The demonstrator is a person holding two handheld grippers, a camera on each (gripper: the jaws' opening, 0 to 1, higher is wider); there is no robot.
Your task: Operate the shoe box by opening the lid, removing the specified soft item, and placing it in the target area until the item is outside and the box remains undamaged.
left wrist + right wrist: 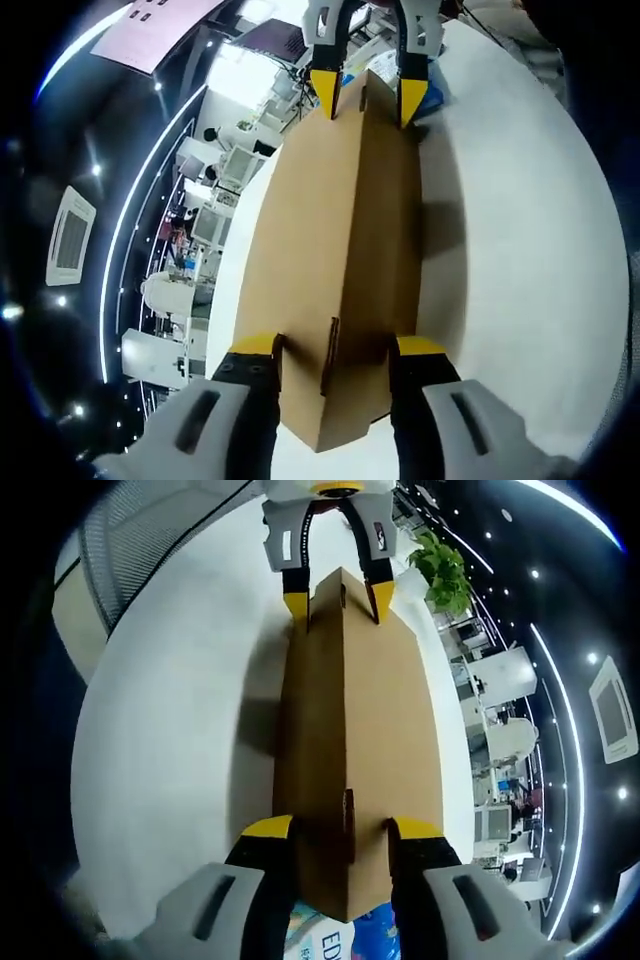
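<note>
A brown cardboard shoe box (330, 230) with its lid closed is held over the white table (520, 250), one long edge turned toward the cameras. My left gripper (337, 346) is shut on the near end of the box, yellow fingertips (255, 345) pressed to either side. At the far end, my right gripper (365, 100) clamps the box the same way. In the right gripper view the box (350, 710) runs from my right gripper (340, 828) to the left gripper (335, 600). The box's contents are hidden.
A blue printed packet (345, 935) lies on the table under the right gripper's end of the box. A green plant (445, 570) stands past the table's edge. Desks and monitors (220, 190) fill the office beyond. The table (170, 760) has free room beside the box.
</note>
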